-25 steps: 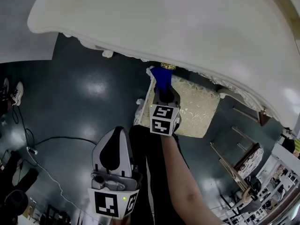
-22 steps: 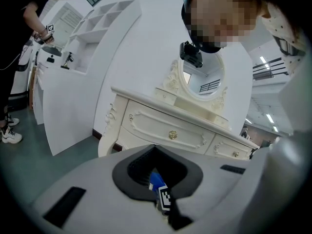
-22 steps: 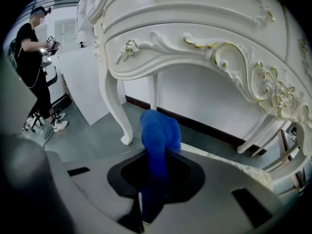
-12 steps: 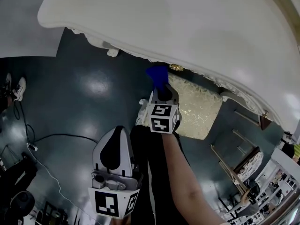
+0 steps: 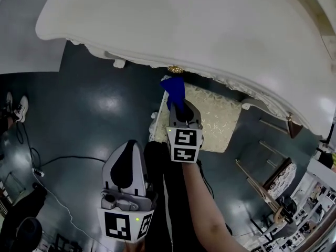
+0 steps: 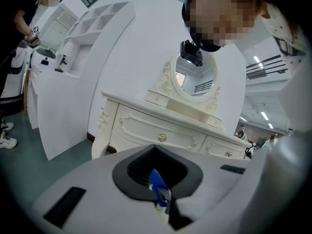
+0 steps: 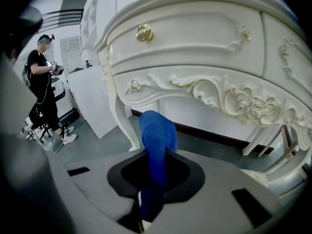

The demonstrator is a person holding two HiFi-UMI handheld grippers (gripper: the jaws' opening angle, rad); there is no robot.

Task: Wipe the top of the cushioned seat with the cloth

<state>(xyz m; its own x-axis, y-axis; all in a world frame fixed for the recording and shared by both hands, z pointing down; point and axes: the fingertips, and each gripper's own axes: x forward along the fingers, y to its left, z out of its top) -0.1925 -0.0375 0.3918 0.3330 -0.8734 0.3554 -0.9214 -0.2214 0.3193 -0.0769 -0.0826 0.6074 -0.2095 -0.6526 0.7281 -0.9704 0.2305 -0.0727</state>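
Observation:
The cushioned seat [image 5: 215, 121], cream with a gold pattern, stands on the dark floor, half under a white dressing table. A blue cloth [image 5: 175, 90] hangs over the seat's far left corner, held by my right gripper [image 5: 177, 102], which is shut on it. In the right gripper view the cloth [image 7: 157, 133] rises out of the shut jaws of the right gripper [image 7: 155, 179], in front of the table's leg. My left gripper [image 5: 127, 152] hangs low near my body, left of the seat and apart from it. Its jaws are together and hold nothing, as the left gripper [image 6: 158, 182] view shows.
The dressing table [image 5: 210, 30] overhangs the seat's far side, with a gold knob [image 5: 175, 69] and a carved leg [image 5: 119, 63] close to the cloth. A cable [image 5: 58, 156] lies on the floor at left. Furniture [image 5: 278, 178] stands at right. A person [image 7: 43, 82] stands far left.
My right gripper with the cloth has shifted only slightly around the seat's far left corner. The left gripper has not moved.

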